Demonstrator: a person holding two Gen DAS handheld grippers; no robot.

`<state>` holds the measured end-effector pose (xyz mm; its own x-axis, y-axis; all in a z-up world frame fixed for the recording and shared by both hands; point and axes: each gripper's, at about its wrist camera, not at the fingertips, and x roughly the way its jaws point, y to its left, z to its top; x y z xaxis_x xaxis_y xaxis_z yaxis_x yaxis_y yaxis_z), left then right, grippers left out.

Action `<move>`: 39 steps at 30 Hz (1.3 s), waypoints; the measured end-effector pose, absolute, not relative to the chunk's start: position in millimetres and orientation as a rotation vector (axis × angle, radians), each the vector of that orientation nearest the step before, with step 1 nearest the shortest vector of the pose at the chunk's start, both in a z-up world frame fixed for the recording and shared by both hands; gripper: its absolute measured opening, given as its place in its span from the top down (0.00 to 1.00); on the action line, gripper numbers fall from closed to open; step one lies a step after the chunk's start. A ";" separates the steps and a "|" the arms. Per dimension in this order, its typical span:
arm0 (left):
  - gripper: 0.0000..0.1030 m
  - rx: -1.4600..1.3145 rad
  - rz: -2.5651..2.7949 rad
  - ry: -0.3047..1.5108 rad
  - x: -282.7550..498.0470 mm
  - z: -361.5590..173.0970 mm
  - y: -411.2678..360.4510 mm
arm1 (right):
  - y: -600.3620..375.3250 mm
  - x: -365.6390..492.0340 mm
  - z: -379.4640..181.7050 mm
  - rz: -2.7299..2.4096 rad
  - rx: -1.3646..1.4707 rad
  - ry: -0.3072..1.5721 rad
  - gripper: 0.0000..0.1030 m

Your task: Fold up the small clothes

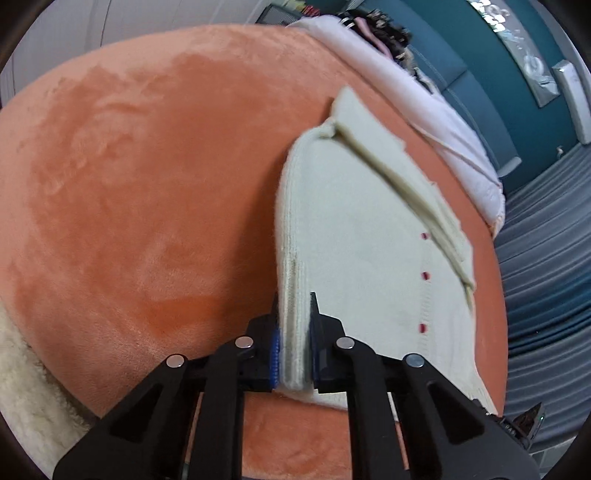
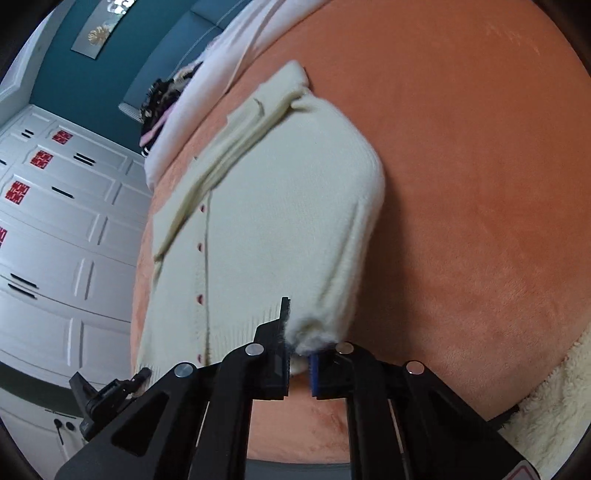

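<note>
Orange plush blanket [image 1: 129,192] covered nearly the whole work surface and served as the landmark. Cream knit cardigan [image 1: 354,236] lay on the blanket toward its far-right side in the left view, button placket with small red buttons [image 1: 425,275] facing up, one sleeve already laid diagonally across the front. Beyond the cardigan, at the blanket's far edge, sat a pale pink folded cloth [image 1: 424,99] with a dark patterned heap [image 1: 384,29] past it; neither touched the cardigan, so nothing seemed to block the fold. A white fleecy throw [image 2: 554,398] bordered the blanket's near edge. Left gripper [image 1: 295,347] was pinching the doubled ribbed edge of the cardigan at its near end, likely to carry that side over. Right gripper [image 2: 298,354] pinched a bunched sleeve cuff or hem corner at the near end; fabric filled the gap between its pads. Both holds looked set to lift the near edge together.
</note>
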<state>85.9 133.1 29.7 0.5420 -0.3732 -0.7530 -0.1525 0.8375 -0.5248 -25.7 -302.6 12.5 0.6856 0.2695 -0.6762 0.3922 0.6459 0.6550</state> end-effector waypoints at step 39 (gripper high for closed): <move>0.19 -0.262 -0.223 0.926 178.8 58.6 100.3 | -356.3 45.5 27.6 -0.206 0.648 0.803 0.43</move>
<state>178.8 100.3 58.6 0.5821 -0.2999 -0.7558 0.0767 0.9456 -0.3162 45.5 -356.3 27.6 0.6868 0.0673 -0.7237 0.4066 0.7898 0.4593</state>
